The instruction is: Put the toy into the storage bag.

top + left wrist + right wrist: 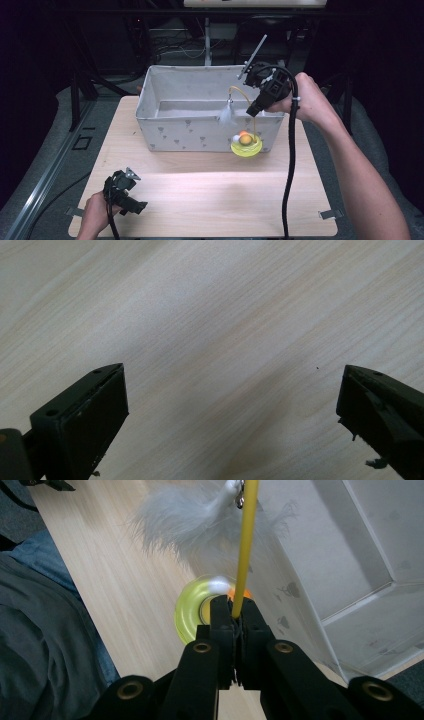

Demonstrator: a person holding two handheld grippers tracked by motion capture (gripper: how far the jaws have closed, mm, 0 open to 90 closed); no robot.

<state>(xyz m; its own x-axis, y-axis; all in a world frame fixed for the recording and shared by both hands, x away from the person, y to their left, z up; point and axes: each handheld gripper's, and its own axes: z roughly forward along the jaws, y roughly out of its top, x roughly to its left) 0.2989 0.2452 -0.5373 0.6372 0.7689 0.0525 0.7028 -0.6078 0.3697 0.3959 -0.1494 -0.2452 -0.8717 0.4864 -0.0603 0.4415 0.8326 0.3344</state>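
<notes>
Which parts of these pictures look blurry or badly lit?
High view: the room behind the fabric bin is nearly black, the table evenly lit. Right gripper view: the white feather and yellow disc are soft, while the right claw, shut on the yellow wand, is sharp. Left gripper view: the wood is slightly soft.

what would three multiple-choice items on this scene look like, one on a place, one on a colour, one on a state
1. Where is the fabric bin?
A. at the table's far edge
B. at its near edge
C. on the floor

2. What colour is the cat toy's round base?
A. red
B. yellow-green
C. blue

3. How do the right gripper's jaws stand?
A. wide open
B. shut on nothing
C. shut on the toy's yellow wand

Answers:
1 A, it stands across the table from the person.
2 B, as seen in the high view.
3 C, the wand rises from between the closed jaws.
</notes>
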